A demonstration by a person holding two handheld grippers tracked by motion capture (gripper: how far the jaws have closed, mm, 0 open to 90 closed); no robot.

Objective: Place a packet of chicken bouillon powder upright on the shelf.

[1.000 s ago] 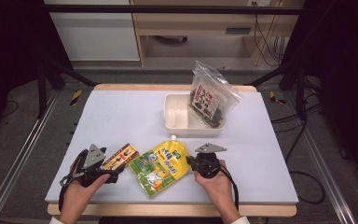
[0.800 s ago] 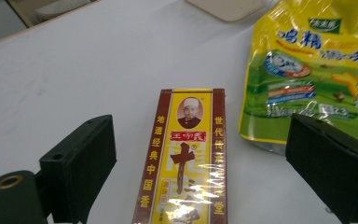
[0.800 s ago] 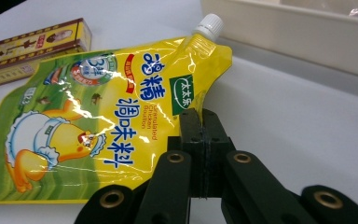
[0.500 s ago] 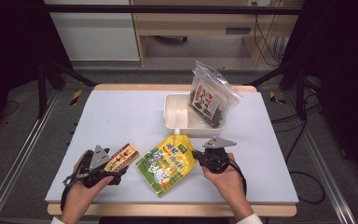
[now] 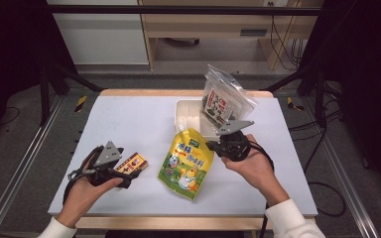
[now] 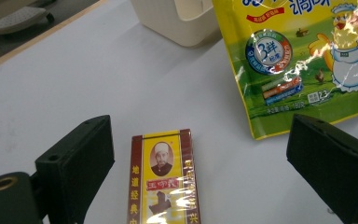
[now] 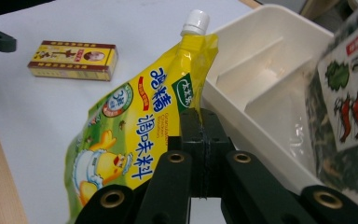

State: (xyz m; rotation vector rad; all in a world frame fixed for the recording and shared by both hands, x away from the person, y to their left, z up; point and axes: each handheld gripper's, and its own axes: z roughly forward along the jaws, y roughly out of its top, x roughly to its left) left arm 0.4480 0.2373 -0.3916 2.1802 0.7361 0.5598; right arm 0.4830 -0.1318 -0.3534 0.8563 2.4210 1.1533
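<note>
At the lower left of the high view, the left claw (image 5: 131, 174) is hanging open over a small yellow box (image 5: 133, 162) lying on the table (image 5: 129, 119). Right of centre, the right claw (image 5: 212, 147) is pinching a glossy yellow pouch (image 5: 186, 162) by its edge, lifting it. Next it probably needs carrying up to the white bin (image 5: 191, 113) beside the clear bag (image 5: 223, 101).

Bright, even overhead light on the white table (image 5: 129, 124), dark surroundings, glare on the yellow pouch (image 6: 303, 51), slightly soft focus.
</note>
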